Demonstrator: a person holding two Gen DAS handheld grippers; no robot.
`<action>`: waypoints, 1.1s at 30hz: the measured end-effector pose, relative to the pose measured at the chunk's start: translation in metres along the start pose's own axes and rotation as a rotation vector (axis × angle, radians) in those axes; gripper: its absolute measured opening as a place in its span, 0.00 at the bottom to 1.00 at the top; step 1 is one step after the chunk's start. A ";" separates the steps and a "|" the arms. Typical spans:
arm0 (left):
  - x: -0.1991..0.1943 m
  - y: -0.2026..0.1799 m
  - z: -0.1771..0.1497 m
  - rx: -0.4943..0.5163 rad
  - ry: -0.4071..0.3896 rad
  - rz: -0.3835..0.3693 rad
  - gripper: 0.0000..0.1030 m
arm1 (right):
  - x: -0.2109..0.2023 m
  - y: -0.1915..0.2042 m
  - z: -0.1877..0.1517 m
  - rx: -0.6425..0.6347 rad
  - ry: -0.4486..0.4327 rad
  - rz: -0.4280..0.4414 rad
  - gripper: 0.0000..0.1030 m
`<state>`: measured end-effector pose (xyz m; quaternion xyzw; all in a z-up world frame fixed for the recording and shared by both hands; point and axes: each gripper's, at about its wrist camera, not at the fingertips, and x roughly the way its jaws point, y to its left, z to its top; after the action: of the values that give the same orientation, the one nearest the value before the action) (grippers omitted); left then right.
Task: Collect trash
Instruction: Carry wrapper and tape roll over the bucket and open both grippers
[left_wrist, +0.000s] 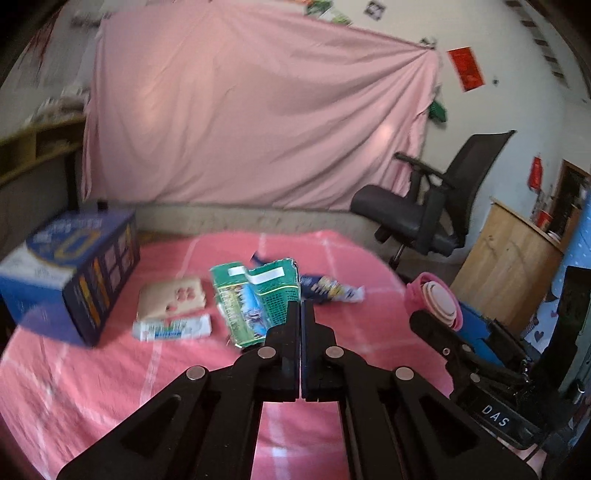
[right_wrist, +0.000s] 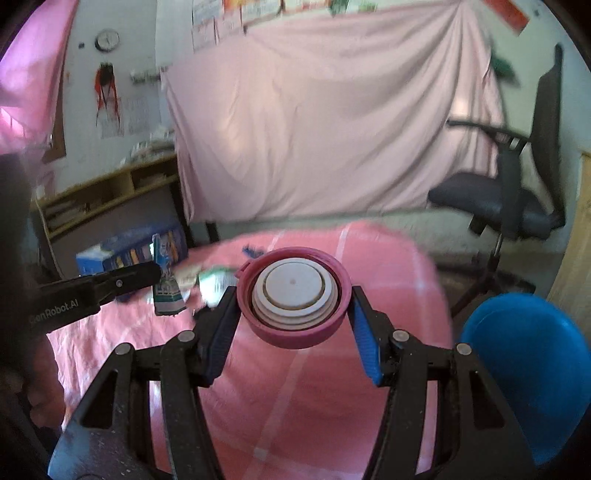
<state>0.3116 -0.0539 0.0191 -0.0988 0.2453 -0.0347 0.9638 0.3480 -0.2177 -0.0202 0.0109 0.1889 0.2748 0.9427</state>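
Observation:
My left gripper (left_wrist: 300, 306) is shut on a crumpled green wrapper (left_wrist: 255, 299), pinched at its right edge above the pink tablecloth (left_wrist: 110, 387). The right wrist view shows the same wrapper (right_wrist: 168, 288) hanging from the left gripper (right_wrist: 155, 273). My right gripper (right_wrist: 293, 291) is shut on a round pink lid with a white centre (right_wrist: 293, 295), its blue pads pressing both sides. That lid (left_wrist: 436, 299) shows at the right of the left wrist view. On the cloth lie a beige packet (left_wrist: 171, 299), a white and green packet (left_wrist: 171, 328) and a blue wrapper (left_wrist: 328, 288).
A large blue box (left_wrist: 74, 280) stands on the table's left side. A blue bin (right_wrist: 528, 369) sits low to the right of the table. Beyond the table are a black office chair (left_wrist: 424, 206), a wooden cabinet (left_wrist: 509, 266) and a hanging pink sheet (left_wrist: 258, 110).

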 end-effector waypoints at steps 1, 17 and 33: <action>-0.002 -0.005 0.002 0.016 -0.016 -0.004 0.00 | -0.006 -0.003 0.002 0.006 -0.030 -0.007 0.80; 0.000 -0.114 0.039 0.209 -0.184 -0.252 0.00 | -0.085 -0.076 0.017 0.105 -0.287 -0.333 0.80; 0.095 -0.222 0.015 0.254 0.061 -0.457 0.00 | -0.084 -0.181 -0.024 0.403 -0.051 -0.491 0.80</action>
<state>0.3980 -0.2796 0.0334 -0.0287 0.2390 -0.2850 0.9278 0.3670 -0.4167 -0.0360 0.1585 0.2128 -0.0042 0.9641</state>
